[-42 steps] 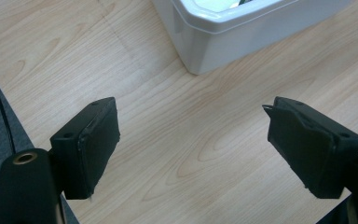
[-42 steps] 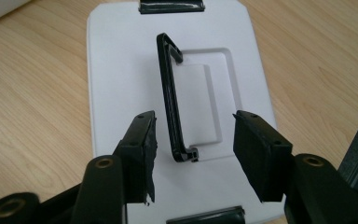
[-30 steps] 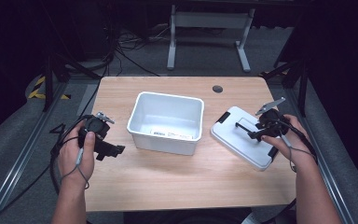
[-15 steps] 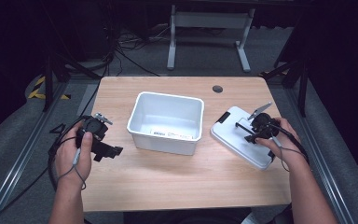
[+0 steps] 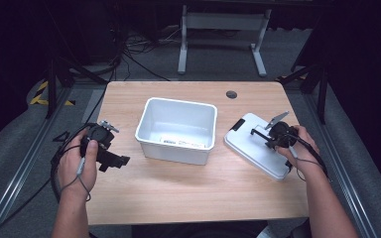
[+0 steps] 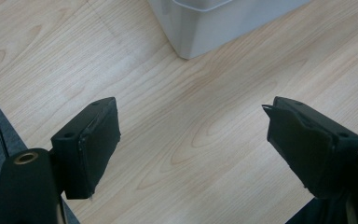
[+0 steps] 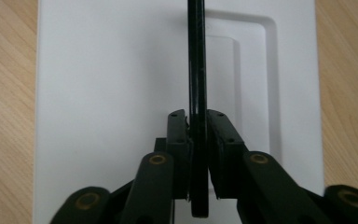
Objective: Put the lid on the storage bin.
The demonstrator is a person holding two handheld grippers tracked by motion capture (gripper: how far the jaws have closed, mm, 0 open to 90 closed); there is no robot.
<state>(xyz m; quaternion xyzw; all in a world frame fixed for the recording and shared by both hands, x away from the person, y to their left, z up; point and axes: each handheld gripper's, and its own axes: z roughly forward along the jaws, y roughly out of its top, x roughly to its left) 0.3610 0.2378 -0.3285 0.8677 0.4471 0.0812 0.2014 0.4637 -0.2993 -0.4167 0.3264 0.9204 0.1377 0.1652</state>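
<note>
Right hand-held gripper [image 7: 196, 154] pinching black handle [image 7: 196, 70] of white lid [image 7: 98, 93].
Left hand-held gripper [image 6: 191, 144] spread over worktop [image 6: 191, 107]; white bin [image 6: 223, 23] just ahead.

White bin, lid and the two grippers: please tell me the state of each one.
White bin: uncovered, upright on the table, only a label inside.
Lid: off the bin, lying flat on the table to its right.
Lid handle: black, clamped edge-on.
Right gripper: shut on the lid handle.
Left gripper: open, holding nothing, over bare wood.
</note>
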